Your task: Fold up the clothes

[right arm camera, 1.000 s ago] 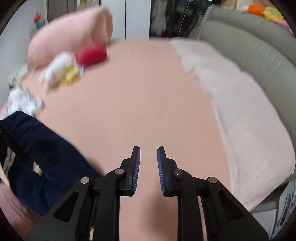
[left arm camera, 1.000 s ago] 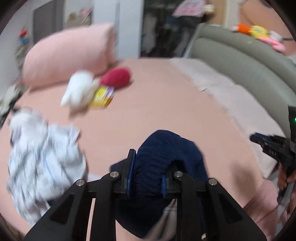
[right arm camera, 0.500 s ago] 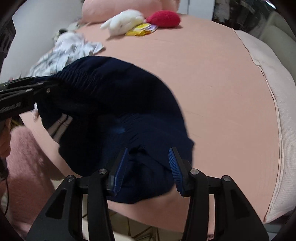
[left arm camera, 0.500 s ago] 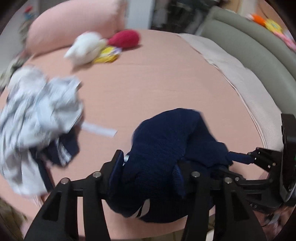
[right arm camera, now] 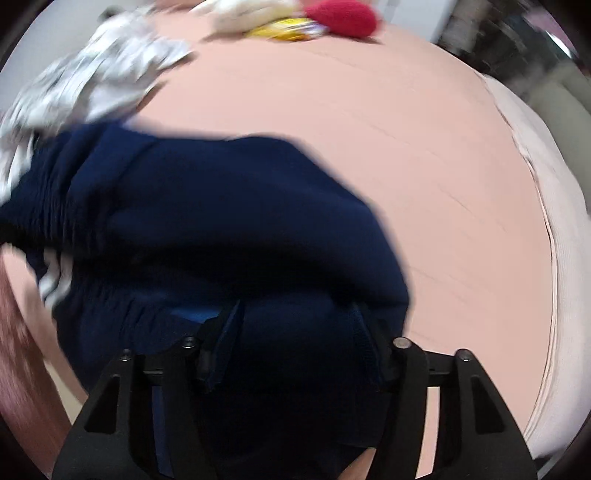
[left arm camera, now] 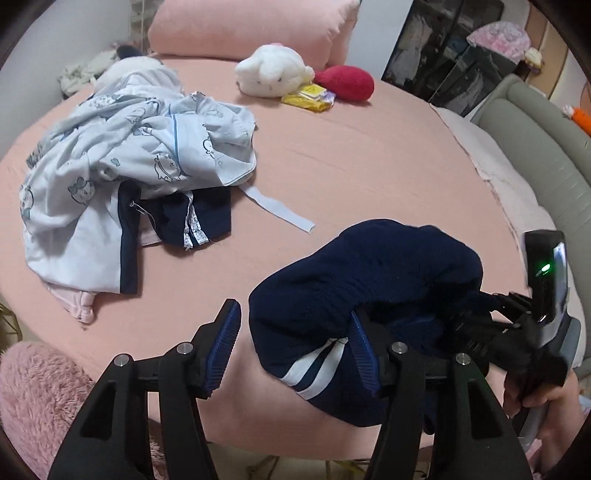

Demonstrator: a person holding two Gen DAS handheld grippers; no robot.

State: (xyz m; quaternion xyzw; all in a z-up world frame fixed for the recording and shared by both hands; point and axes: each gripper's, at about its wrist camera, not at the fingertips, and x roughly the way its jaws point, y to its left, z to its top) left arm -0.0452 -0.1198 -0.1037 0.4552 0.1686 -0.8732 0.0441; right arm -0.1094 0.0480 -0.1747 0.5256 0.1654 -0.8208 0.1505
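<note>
A navy garment with white stripes (left arm camera: 365,280) is bunched at the near edge of the pink bed (left arm camera: 369,177). My left gripper (left arm camera: 293,349) is open; the cloth drapes over its right finger (left arm camera: 364,354) only. My right gripper shows in the left wrist view (left arm camera: 491,314) with the garment's right end at its fingers. In the blurred right wrist view the garment (right arm camera: 221,221) lies between the wide-apart fingers of the right gripper (right arm camera: 295,343). A heap of pale printed clothes (left arm camera: 129,155) lies at the left.
A white plush toy (left arm camera: 271,70), a red cushion (left arm camera: 345,83) and a yellow packet (left arm camera: 310,96) lie near a pink pillow (left arm camera: 251,27). A grey padded headboard (left arm camera: 539,155) runs along the right. A fluffy pink rug (left arm camera: 33,398) is below the bed.
My left gripper has opened and let go of the navy garment. My right gripper has come in from the right and pushed into the garment. Both views now look lower over the bed.
</note>
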